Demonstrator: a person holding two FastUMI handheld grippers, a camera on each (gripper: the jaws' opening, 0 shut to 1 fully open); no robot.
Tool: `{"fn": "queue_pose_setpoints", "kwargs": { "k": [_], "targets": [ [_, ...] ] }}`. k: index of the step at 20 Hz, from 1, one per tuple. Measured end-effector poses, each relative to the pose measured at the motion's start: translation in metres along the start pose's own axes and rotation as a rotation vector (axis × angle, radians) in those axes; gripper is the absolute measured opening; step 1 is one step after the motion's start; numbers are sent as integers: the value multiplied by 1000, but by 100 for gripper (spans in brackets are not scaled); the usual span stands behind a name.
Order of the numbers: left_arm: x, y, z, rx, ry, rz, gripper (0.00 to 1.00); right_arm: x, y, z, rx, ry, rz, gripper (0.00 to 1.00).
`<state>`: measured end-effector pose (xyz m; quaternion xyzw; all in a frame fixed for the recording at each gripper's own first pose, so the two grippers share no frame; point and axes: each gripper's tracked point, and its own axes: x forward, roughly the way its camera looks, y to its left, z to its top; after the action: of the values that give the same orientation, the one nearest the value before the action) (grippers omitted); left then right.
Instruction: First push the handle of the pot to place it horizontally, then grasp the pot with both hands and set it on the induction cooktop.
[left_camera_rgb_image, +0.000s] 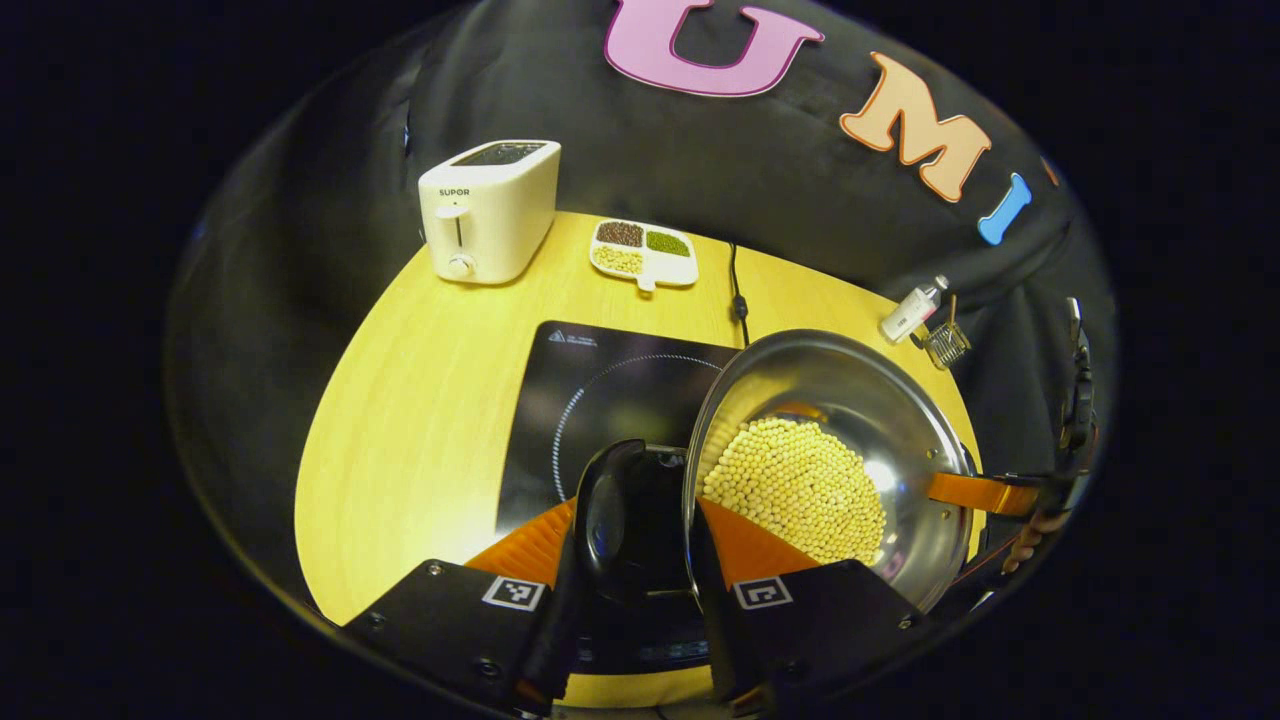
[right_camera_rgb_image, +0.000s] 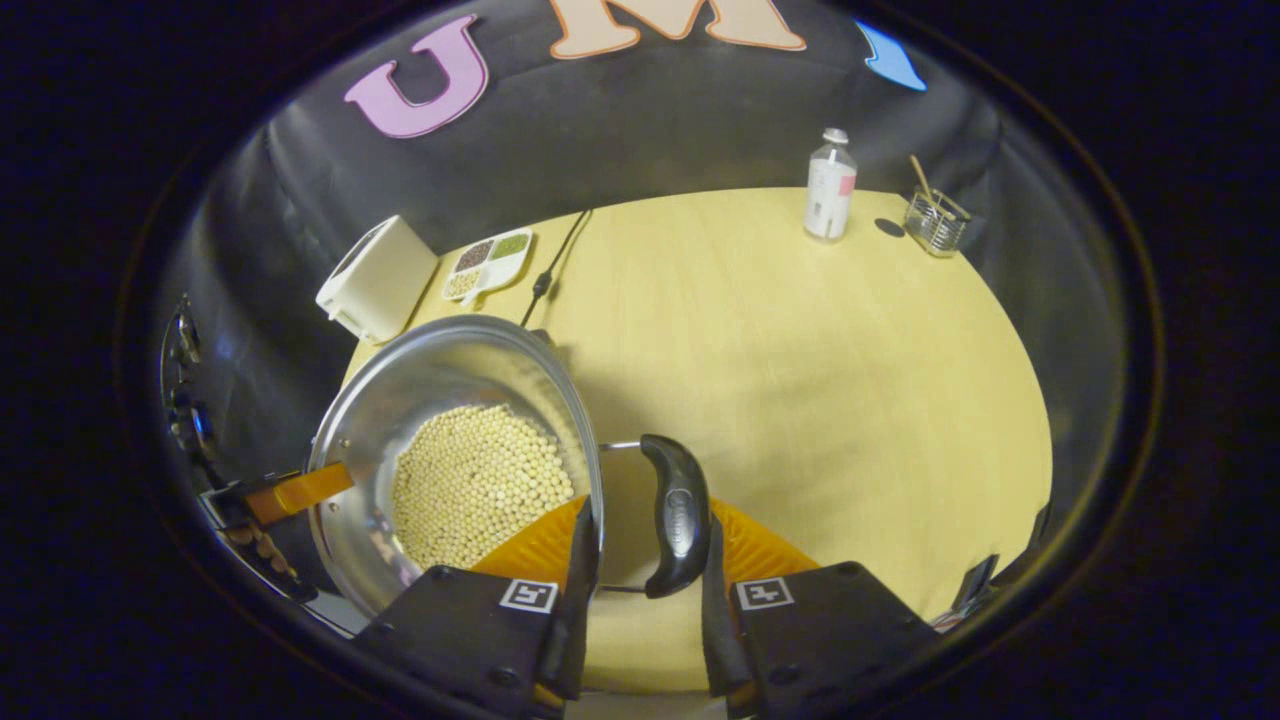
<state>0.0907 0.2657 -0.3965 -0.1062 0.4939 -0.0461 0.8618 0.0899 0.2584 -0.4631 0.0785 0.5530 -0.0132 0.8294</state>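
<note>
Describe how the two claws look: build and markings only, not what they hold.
The left claw and right claw match. Each has two black, angular housing blocks with small screws, and each block carries a square black-and-white coded tag. The fingers are flat, ribbed panels that widen toward the housing.

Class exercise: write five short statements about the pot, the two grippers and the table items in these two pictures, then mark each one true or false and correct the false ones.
1. The pot holds pale round beans. True.
2. The left gripper is shut on a pot handle. True.
3. The right gripper hangs open away from the pot. False: it grips the other handle.
4. The toaster stands beside a divided dish. True.
5. The bottle lies on its side. False: it stands upright.
</note>
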Motion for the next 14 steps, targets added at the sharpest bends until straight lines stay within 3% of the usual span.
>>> {"fn": "queue_pose_setpoints", "kwargs": {
  "k": [1, 2, 3, 6, 7, 8, 9, 10, 12, 14],
  "targets": [
    [1, 7, 1, 9, 2, 0, 54, 2, 7, 0, 7, 2, -5, 50],
    [1, 14, 2, 14, 2, 1, 54, 3, 14, 0, 9, 6, -8, 45],
    [3, 20, 4, 15, 1, 2, 54, 7, 18, -3, 7, 13, -10, 50],
    [6, 37, 4, 1, 10, 13, 55, 15, 36, -3, 1, 27, -12, 50],
    [7, 42, 3, 2, 11, 18, 54, 19, 41, -4, 1, 32, -12, 45],
    [9, 47, 3, 1, 16, 22, 54, 22, 45, -4, -2, 37, -13, 50],
    [10, 52, 2, -3, 22, 26, 54, 24, 48, -5, -5, 42, -14, 45],
    [11, 55, 1, -9, 26, 28, 54, 26, 51, -6, -9, 49, -14, 50],
    [12, 61, 7, 1, 17, 36, 54, 30, 58, -5, -10, 51, -11, 45],
    [15, 68, 5, 2, 32, 45, 54, 37, 62, -7, -10, 68, -15, 49]
  ]
}}
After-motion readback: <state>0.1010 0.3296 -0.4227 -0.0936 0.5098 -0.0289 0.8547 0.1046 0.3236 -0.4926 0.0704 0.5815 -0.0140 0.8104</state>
